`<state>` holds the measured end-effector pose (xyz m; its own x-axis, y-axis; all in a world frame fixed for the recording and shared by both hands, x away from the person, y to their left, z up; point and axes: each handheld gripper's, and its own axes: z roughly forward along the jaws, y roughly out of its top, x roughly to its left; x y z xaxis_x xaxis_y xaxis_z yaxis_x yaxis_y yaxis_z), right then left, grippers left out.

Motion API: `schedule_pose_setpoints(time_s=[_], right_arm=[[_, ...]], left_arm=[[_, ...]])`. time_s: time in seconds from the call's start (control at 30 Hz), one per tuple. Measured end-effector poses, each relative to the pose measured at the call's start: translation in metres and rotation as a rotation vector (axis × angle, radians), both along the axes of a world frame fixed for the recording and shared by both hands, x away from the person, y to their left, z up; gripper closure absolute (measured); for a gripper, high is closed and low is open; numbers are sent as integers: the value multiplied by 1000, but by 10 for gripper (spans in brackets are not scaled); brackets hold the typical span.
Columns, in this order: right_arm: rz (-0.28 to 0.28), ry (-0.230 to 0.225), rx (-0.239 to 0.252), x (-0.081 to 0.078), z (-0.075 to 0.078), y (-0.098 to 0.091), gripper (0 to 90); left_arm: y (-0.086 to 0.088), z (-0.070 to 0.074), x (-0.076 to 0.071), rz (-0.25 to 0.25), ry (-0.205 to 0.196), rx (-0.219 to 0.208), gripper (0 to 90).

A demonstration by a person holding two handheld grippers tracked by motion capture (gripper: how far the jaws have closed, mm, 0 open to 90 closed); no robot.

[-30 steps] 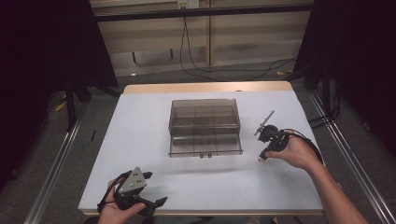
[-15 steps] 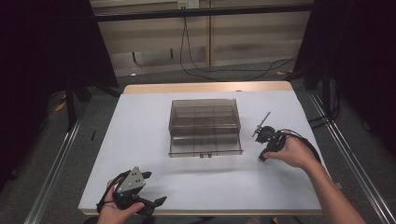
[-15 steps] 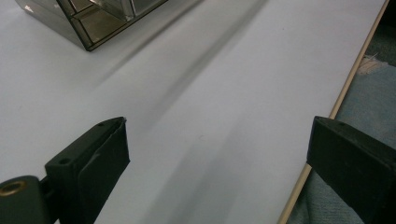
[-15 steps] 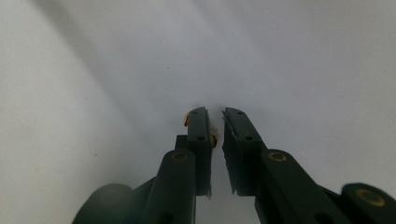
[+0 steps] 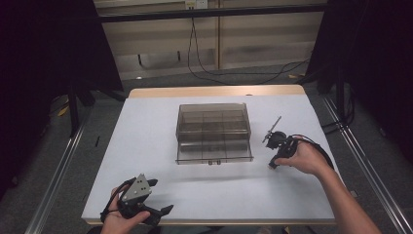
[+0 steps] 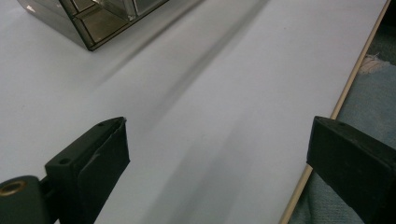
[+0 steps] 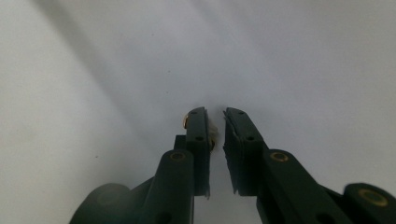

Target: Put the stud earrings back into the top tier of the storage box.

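My right gripper (image 7: 215,122), fingers nearly pressed together on something small and pale, sits just right of the compartment box (image 5: 213,131); left gripper (image 6: 219,154) spread, farther.

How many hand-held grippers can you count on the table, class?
2: the left hand-held gripper near the table's front left edge, the right hand-held gripper just right of the clear compartment box.

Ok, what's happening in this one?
A person sits at a white table with a gripper in each hand. The left gripper rests near the front edge, jaws wide open and empty. The right gripper points down at the tabletop right of a clear compartment box, jaws nearly closed. Whether something small sits between them I cannot tell.
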<state>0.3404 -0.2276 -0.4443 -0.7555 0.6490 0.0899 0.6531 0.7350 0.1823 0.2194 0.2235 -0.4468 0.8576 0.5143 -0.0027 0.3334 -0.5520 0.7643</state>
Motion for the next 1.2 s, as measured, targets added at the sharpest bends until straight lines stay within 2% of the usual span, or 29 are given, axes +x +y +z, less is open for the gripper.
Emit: schedule_pose_setpoints(time_s=[0.1,0.2,0.4,0.6,0.8,0.9,1.0,1.2], right_arm=[[-2,14,7,0,0,0,848],[11,9,7,0,0,0,859],[1,6,2,0,1,1,866],[1,-11,21,1,5,-3,868],[-23,-3,33,-1,9,-5,870],[-1,-9,41,-1,10,-5,871],[-17,0,50,-3,12,-5,871],[-10,3,74,-6,17,-7,872]], left_arm=[[0,0,0,-1,-2,2,56],[1,0,1,2,0,8,56],[1,0,1,2,0,2,56],[1,-1,1,3,0,2,56],[1,0,1,-2,0,8,56],[1,0,1,1,-2,3,56],[2,-1,1,3,3,6,56],[3,0,1,11,7,2,56]])
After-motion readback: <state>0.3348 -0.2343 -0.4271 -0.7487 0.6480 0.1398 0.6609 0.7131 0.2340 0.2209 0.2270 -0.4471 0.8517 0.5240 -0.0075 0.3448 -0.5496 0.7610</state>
